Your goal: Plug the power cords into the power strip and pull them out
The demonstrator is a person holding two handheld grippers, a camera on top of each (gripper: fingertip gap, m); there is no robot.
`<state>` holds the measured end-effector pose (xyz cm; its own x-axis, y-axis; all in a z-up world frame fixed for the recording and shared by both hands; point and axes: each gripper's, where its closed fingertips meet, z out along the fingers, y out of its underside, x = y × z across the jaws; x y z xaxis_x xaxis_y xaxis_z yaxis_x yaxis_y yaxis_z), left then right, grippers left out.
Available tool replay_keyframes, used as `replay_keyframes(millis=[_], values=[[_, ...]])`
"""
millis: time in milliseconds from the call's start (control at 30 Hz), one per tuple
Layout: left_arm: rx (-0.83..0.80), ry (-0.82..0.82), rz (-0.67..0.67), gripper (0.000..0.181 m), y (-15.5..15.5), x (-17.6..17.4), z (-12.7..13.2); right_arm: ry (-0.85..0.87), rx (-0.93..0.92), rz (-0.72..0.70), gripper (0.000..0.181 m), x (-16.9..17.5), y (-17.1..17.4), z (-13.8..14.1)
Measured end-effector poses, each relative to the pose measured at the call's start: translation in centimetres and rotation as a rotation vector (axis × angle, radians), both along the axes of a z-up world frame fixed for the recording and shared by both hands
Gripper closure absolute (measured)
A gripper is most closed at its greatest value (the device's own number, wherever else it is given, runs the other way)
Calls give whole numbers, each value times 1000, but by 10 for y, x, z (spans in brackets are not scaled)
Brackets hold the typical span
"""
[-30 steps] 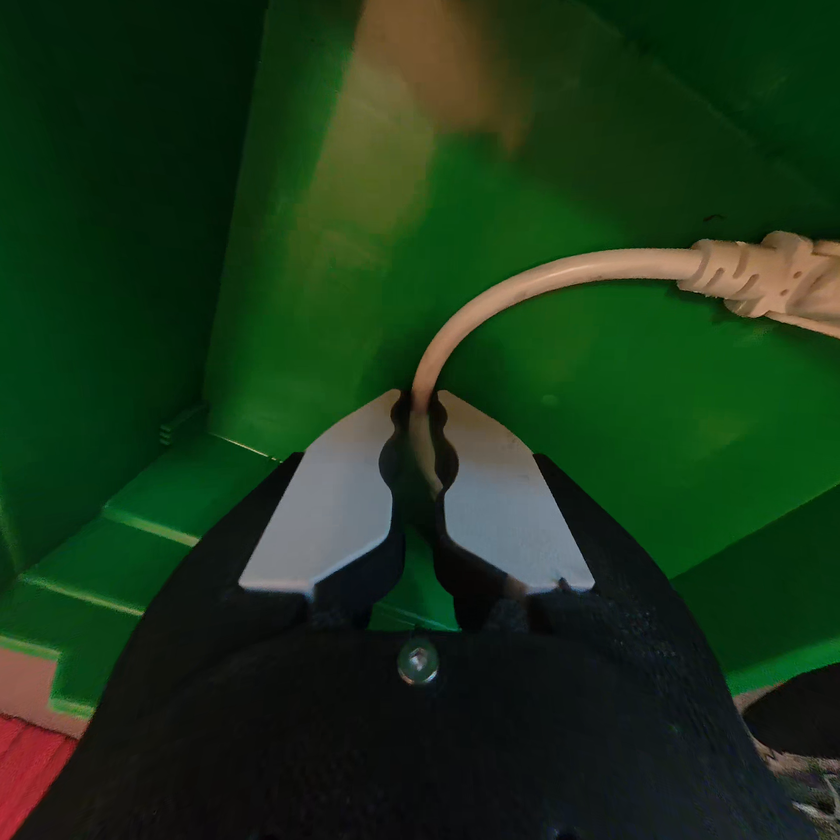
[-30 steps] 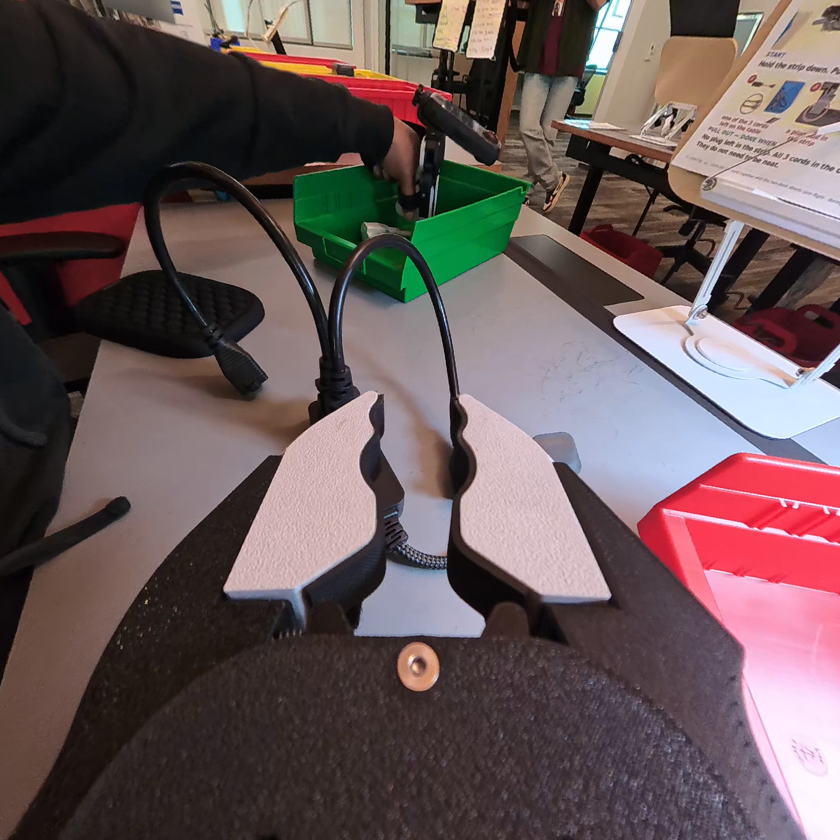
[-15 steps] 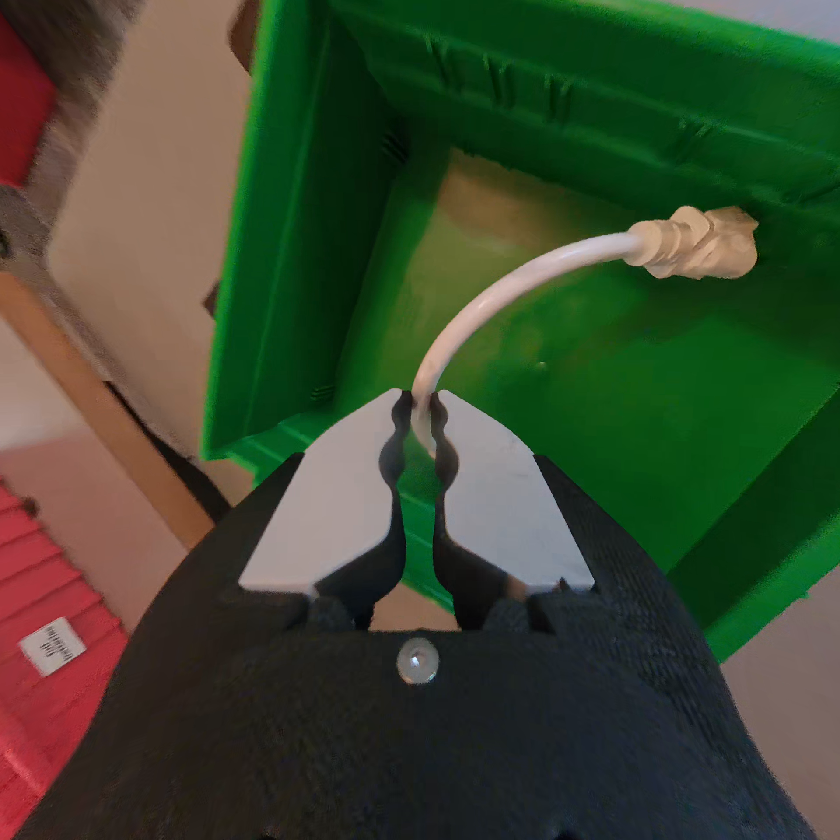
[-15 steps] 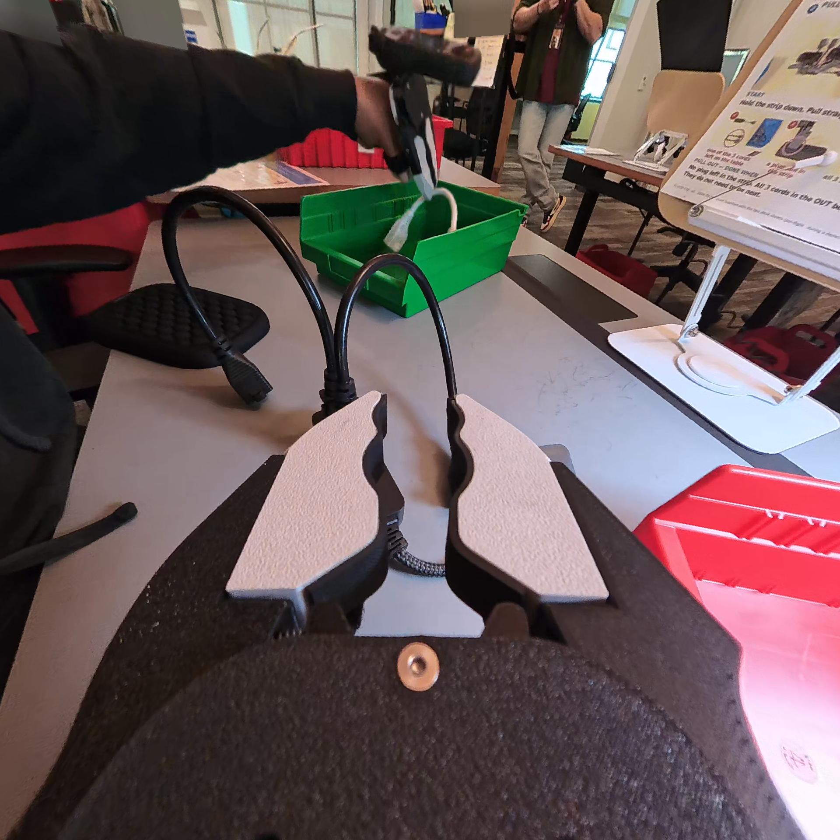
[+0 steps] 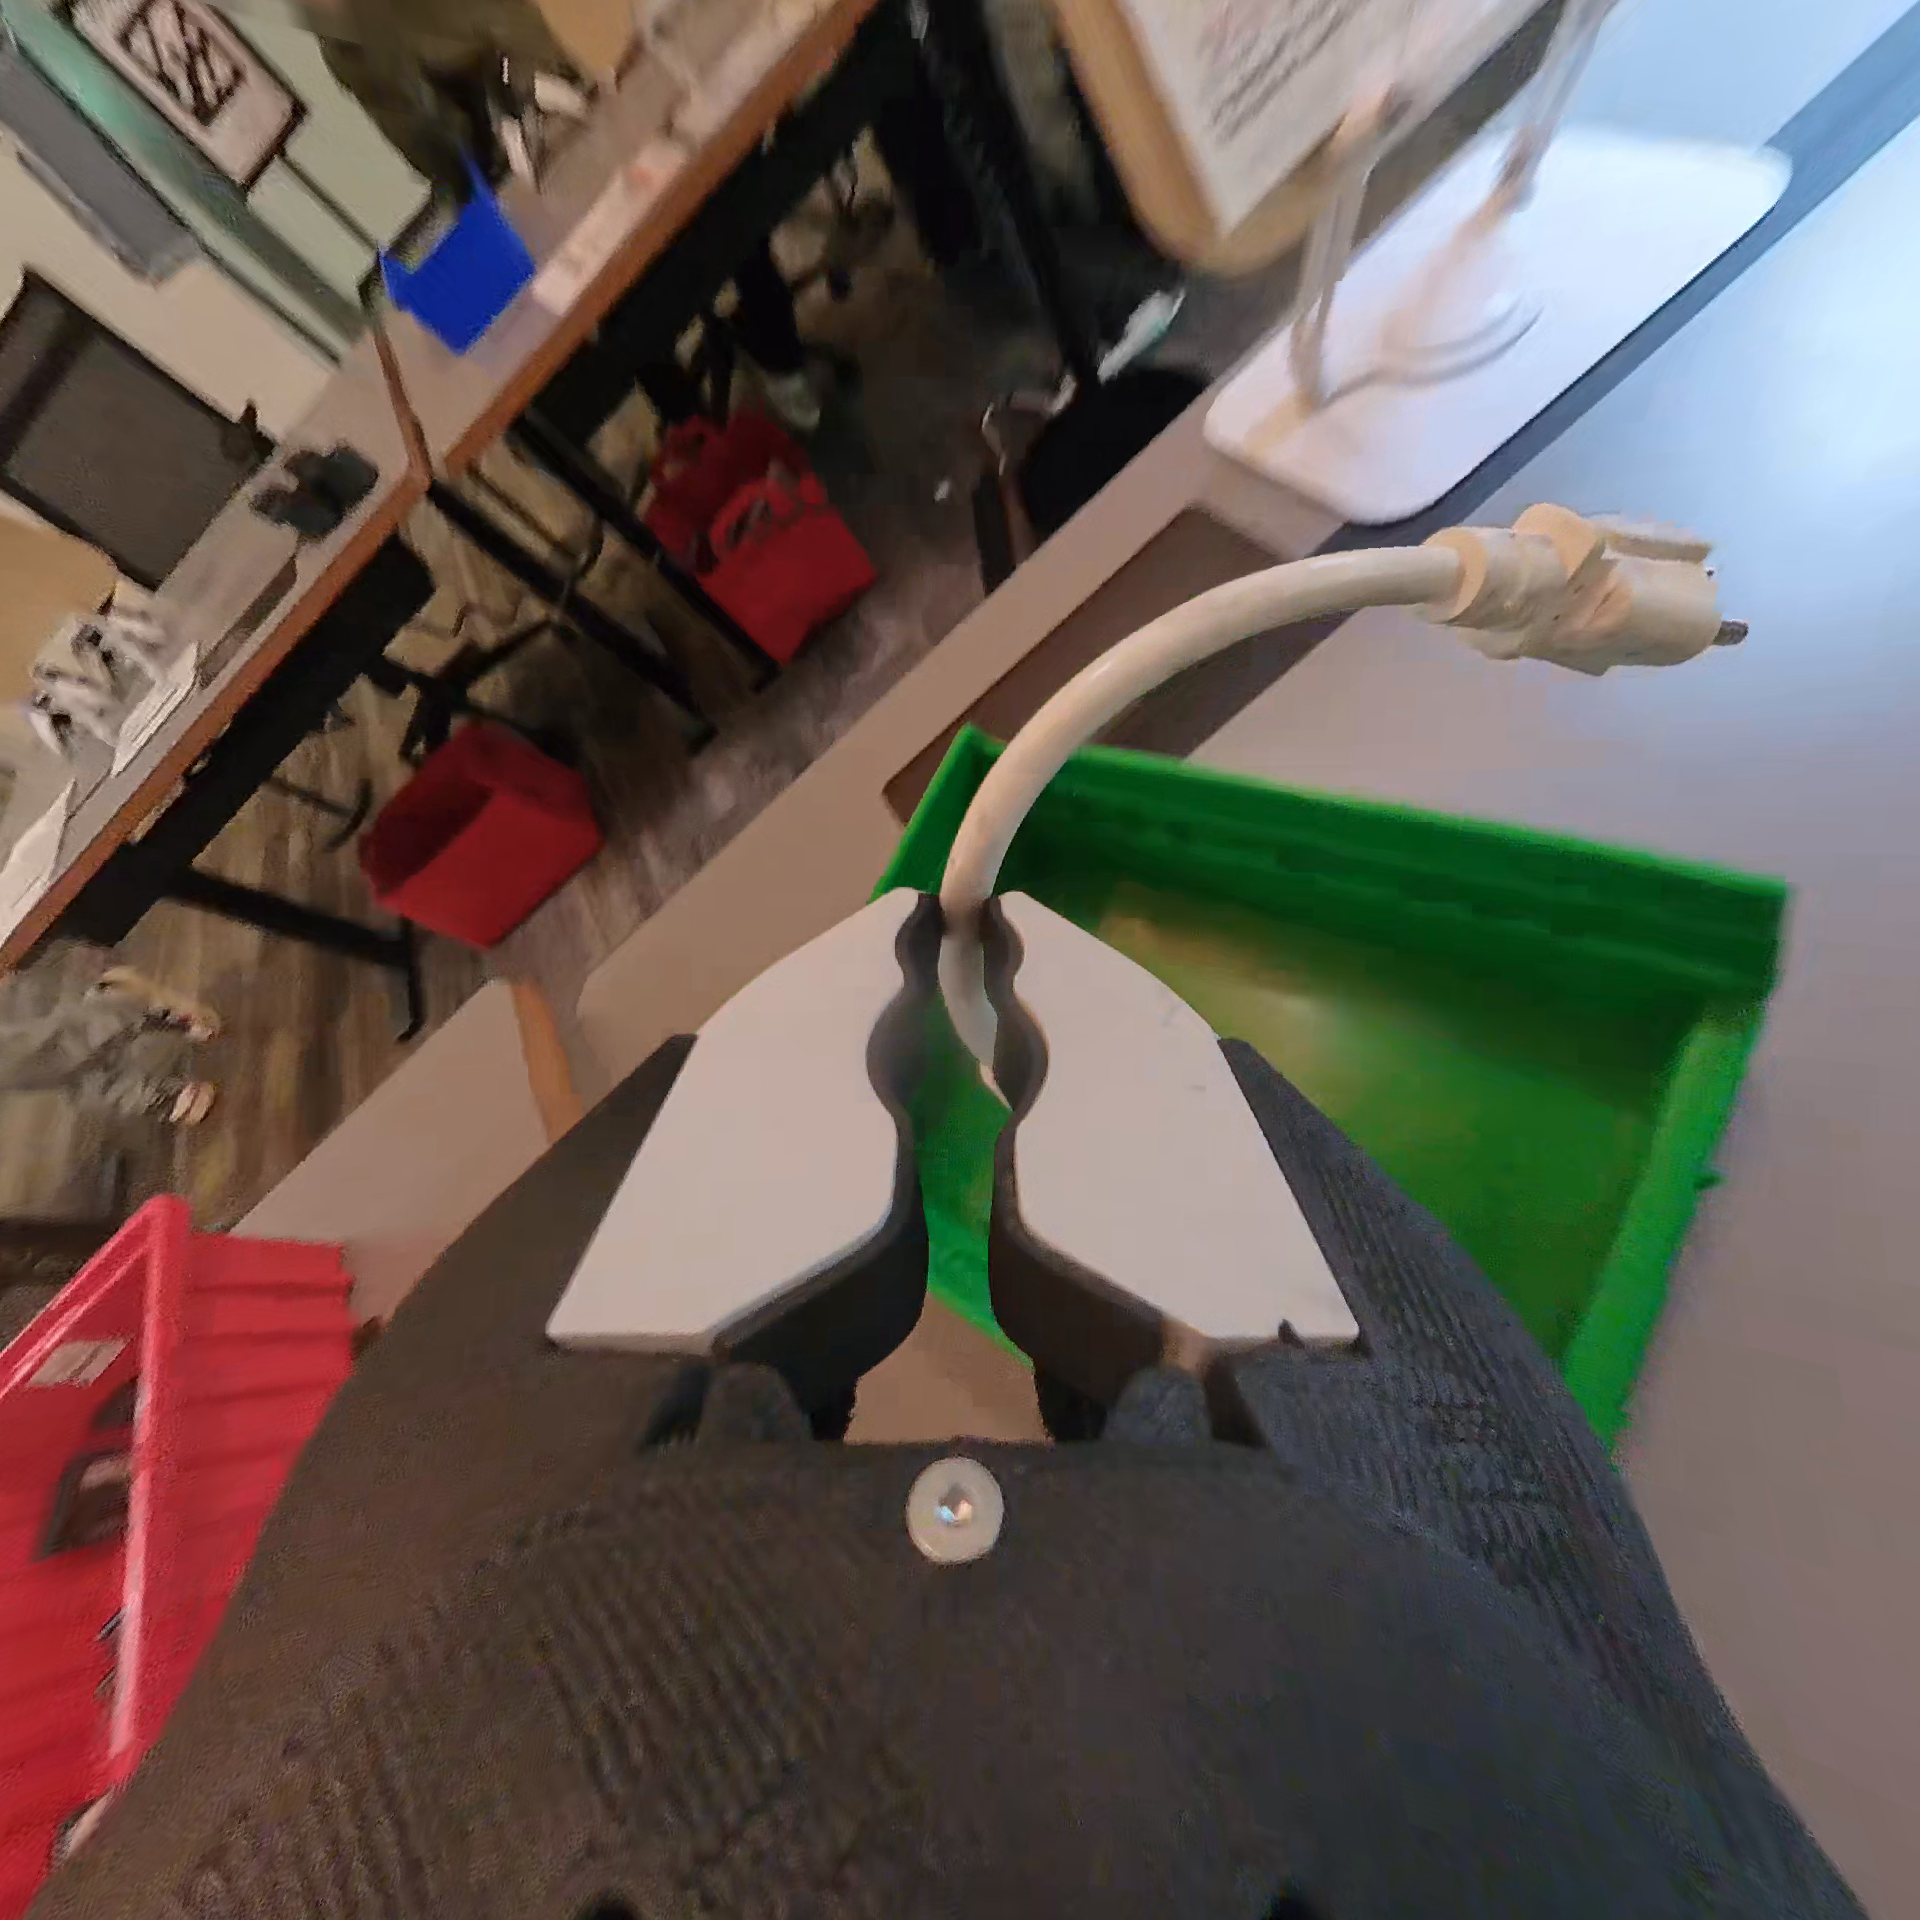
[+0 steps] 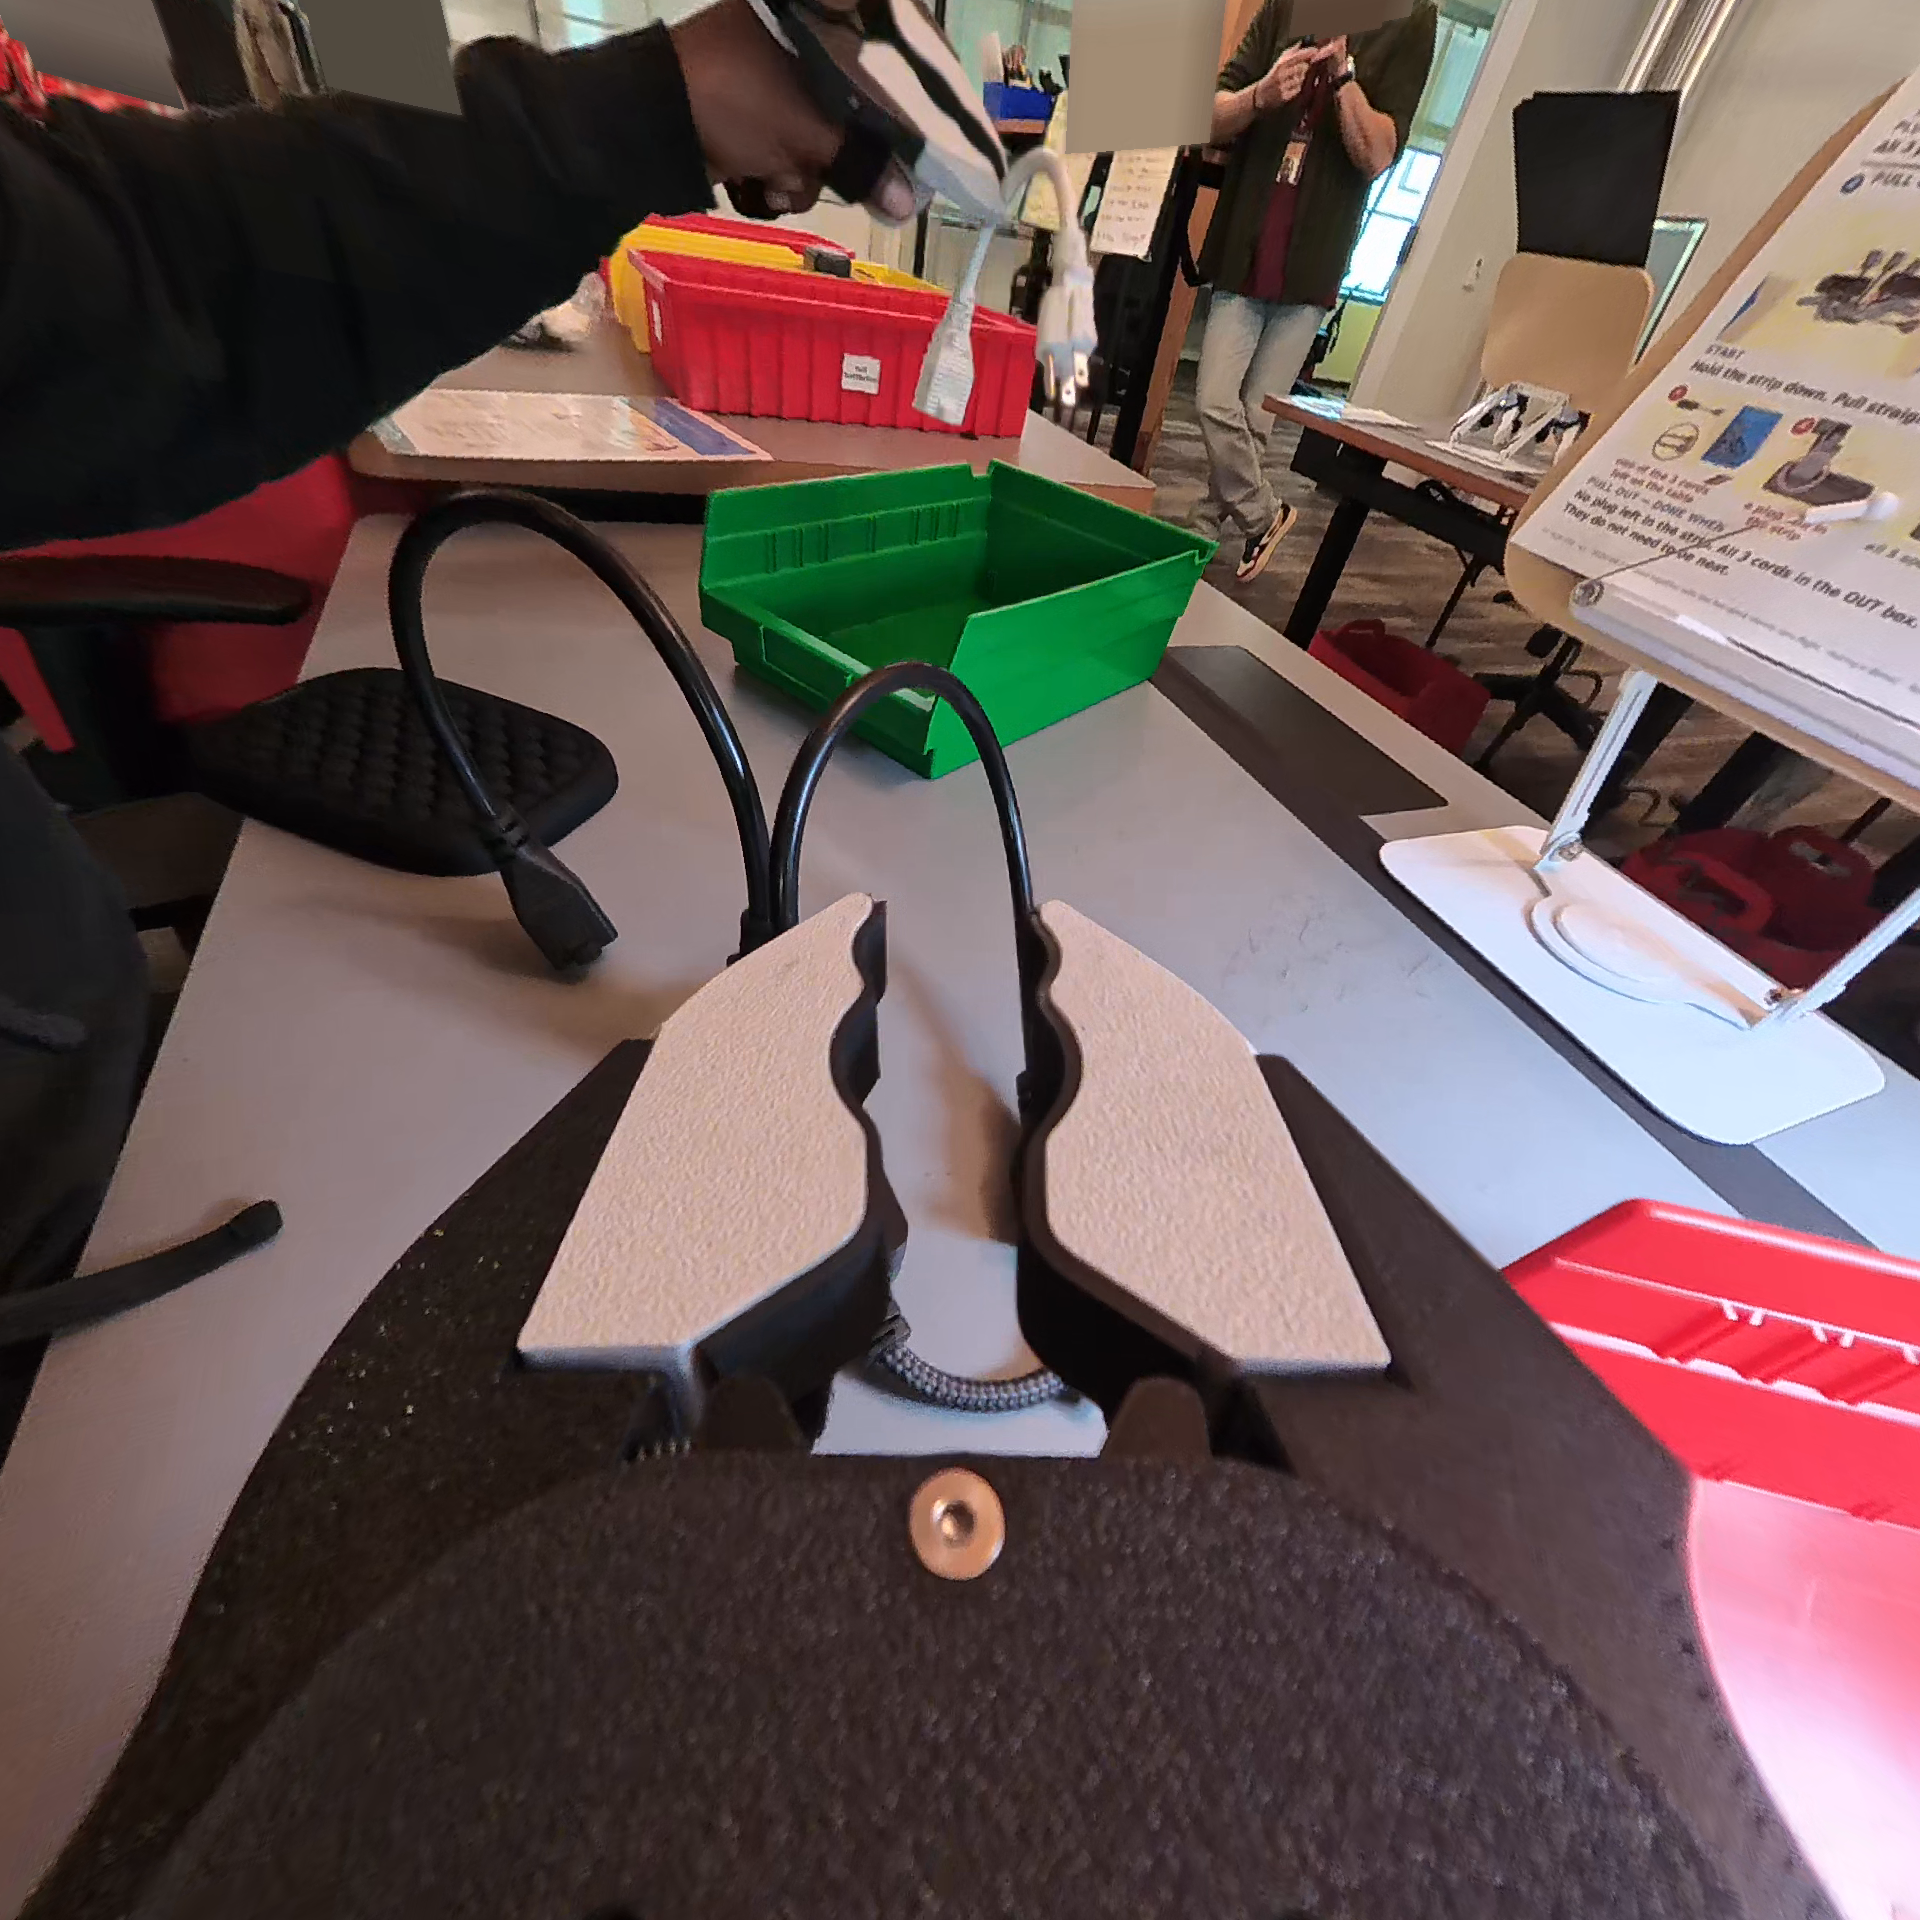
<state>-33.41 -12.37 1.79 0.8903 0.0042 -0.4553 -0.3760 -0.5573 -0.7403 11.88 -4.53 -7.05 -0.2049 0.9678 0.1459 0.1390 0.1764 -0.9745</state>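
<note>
The left gripper (image 5: 961, 914) was clamped on the white power cord (image 5: 1081, 696), which a second before had lain inside the green bin (image 6: 935, 603) and had since been lifted clear, hanging high above the bin with its plug (image 5: 1558, 603) dangling free. The right gripper (image 6: 961, 925) had stayed put on the bench (image 6: 1195, 883) on the near side of the bin, its jaws parted, not gripping, straddling one arching black cord (image 6: 904, 717). A second black cord (image 6: 488, 665) still looped down to the bench left of the bin's near corner.
</note>
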Motion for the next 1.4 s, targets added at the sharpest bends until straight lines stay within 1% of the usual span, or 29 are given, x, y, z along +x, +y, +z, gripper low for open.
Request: replay_keyframes(millis=[100,200,333,400,500,567,667,733,800,833,900,933,967,1033,1100,1133,1167,1200,1267,1367,1400], values=[[132,-115,-131,173,6,41,15,21,9,-1,157,-4,2,9],[275,-278,-312,173,14,94,28,47,10,10,156,-13,2,23],[432,-495,-547,172,25,164,44,76,25,34,148,-35,-3,44],[474,-575,-656,173,31,197,49,46,17,68,135,-50,-10,49],[528,-674,-826,172,40,240,62,22,42,135,129,-73,-20,54],[542,-749,-910,172,47,264,68,14,12,182,124,-88,-24,60],[582,-830,-1001,172,56,293,74,-18,-77,249,110,-109,-33,62],[607,-875,-1041,172,59,308,73,-22,-103,257,109,-122,-38,56],[614,-912,-1070,173,63,319,69,-44,-115,252,115,-132,-44,43],[599,-930,-1082,172,64,324,65,-44,-110,241,121,-135,-43,37],[582,-954,-1091,172,67,327,58,13,-102,223,149,-136,-40,35],[590,-967,-1089,172,68,325,58,14,-87,214,161,-136,-38,32],[586,-975,-1090,172,68,323,56,10,-67,185,163,-136,-32,30],[582,-963,-1073,172,69,317,51,4,-32,189,165,-132,-29,28],[585,-975,-1055,172,69,308,49,15,-29,187,167,-129,-26,32],[582,-988,-1045,172,69,303,49,17,-20,177,170,-127,-24,34],[584,-983,-1025,172,70,298,47,22,2,153,181,-126,-18,36],[585,-962,-1006,172,71,294,45,45,24,135,181,-125,-14,40],[577,-923,-979,173,72,289,41,46,37,149,181,-121,-13,43],[592,-963,-1000,173,70,288,43,44,51,138,180,-118,-11,45],[596,-971,-1001,173,70,287,43,51,47,133,176,-118,-10,46]])
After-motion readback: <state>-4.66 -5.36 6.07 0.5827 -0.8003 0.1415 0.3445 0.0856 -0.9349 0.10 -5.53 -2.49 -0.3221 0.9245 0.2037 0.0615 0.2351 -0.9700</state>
